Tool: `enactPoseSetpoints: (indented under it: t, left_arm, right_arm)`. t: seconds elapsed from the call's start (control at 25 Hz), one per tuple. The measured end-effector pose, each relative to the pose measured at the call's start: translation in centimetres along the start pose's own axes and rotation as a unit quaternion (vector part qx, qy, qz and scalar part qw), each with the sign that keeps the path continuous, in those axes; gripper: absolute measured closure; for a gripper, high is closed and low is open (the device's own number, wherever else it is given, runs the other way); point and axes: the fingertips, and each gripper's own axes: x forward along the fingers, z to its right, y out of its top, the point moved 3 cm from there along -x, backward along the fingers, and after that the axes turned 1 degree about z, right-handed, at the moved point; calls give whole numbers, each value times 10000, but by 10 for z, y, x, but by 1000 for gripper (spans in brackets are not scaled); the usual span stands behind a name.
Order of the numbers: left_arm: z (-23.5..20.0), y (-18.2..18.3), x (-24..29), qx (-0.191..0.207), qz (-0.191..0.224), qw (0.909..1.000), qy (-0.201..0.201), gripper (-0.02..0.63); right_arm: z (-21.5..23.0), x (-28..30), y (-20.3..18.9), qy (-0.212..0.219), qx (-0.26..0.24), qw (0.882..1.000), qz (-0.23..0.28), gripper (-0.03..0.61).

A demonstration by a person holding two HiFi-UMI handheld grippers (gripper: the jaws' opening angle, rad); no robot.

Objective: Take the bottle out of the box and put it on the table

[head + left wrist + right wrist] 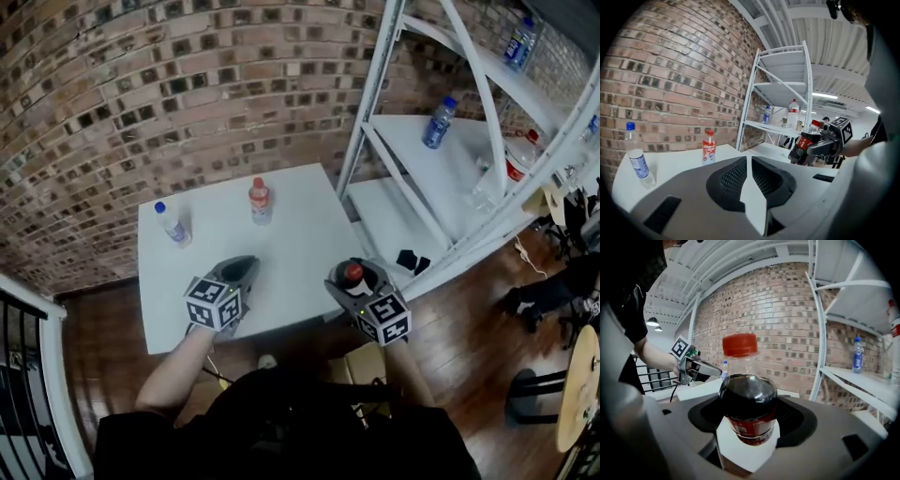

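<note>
Right gripper: the right gripper point(750, 416) pinches a dark bottle point(353, 275) low on its body, one jaw on each side.
Dark bottle: it has a red cap and a dark drink inside. It stands upright in the jaws.
Where the dark bottle is: up in the air by the near right corner of the table point(300, 244). It is out of the box point(373, 361) and not standing on the table.
Box: a brown box on the floor, close to the person. In the head view it shows just under the right gripper.
Left gripper: the left gripper point(749, 164) has its jaws pressed nearly together, with only a thin slit between them. Nothing is in them.
Where the left gripper is: over the near edge of the table, to the left of the right gripper and apart from it.
Table: white, set against a brick wall point(141, 94).
On the table: a clear bottle with a blue cap point(172, 225) stands near the far left side. A small bottle with a red cap and red label point(260, 202) stands near the far middle. The two are apart, and both are upright.
Shelf: a white shelf point(412, 150) stands right of the table. A blue bottle point(438, 122) and a big bottle with a red label point(518, 157) stand on it.
Floor: brown wood point(469, 347).
Person: wears a black top, and one bare forearm reaches to the left gripper.
</note>
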Motion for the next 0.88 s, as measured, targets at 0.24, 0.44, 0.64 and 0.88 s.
enactPoseSetpoints:
  t: [0.24,0.44,0.64,0.88]
  left_arm:
    - [-70,-9,-42,-170,95,9969,756,575]
    - [-118,-16,-85,-385,132,9882,1477,575]
    - [-143,-18,-120,-570,210,9745,2162,577]
    - [-159,-33,-154,-910,338,9534,2856,575]
  right_arm:
    - [-24,83,8,689,-152,9975,-60,252]
    - [-53,134,19,1244,-306,9915,-208,252]
    - [-72,181,32,1869,-431,9810,-279,252]
    - [-99,220,23,2483,-419,9668,-424,252]
